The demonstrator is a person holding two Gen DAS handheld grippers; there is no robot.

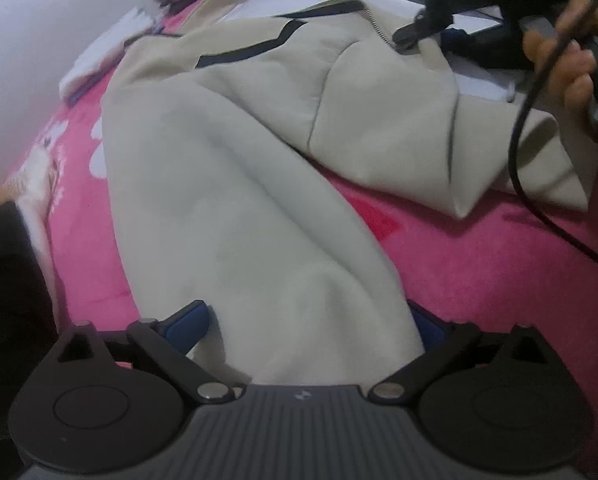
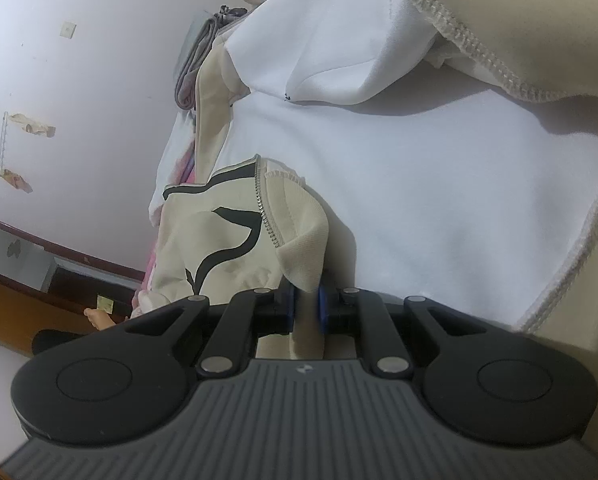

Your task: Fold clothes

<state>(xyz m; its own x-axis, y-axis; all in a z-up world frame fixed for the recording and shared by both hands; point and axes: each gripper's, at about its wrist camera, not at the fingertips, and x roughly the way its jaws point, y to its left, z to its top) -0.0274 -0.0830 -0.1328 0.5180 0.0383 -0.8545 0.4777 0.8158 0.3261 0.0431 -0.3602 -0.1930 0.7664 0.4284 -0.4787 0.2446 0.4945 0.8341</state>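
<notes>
pink fuzzy blanket (image 1: 479, 264) covers the bed, and a pale wall (image 1: 39, 40) stands behind it. the beige jacket (image 1: 239, 184) lies spread on the blanket, and it is the thing to look from. one long sleeve of the jacket runs down to the left gripper (image 1: 307, 320). the two blue fingers (image 1: 187, 324) of that gripper sit far apart, one on each side of the sleeve end, and the cloth lies loose between them. they do not squeeze it.

up at the far side of the jacket, by the zipper (image 1: 379, 24), the right gripper (image 1: 409, 36) pinches the jacket's edge. a hand (image 1: 567, 64) holds that gripper, and a black cable (image 1: 527, 152) hangs from it over the jacket and onto the blanket.

from the right wrist view, the right gripper (image 2: 305, 308) has its blue pads (image 2: 287, 306) pressed close together on a ribbed beige cuff (image 2: 303, 248) of the jacket. the white lining (image 2: 439, 200) of the jacket fills the space above the cuff. black stripes (image 2: 227, 248) curve across the jacket to the left of the zipper (image 2: 265, 212).

behind the jacket, near the wall, lies a grey folded cloth (image 2: 197, 60).
</notes>
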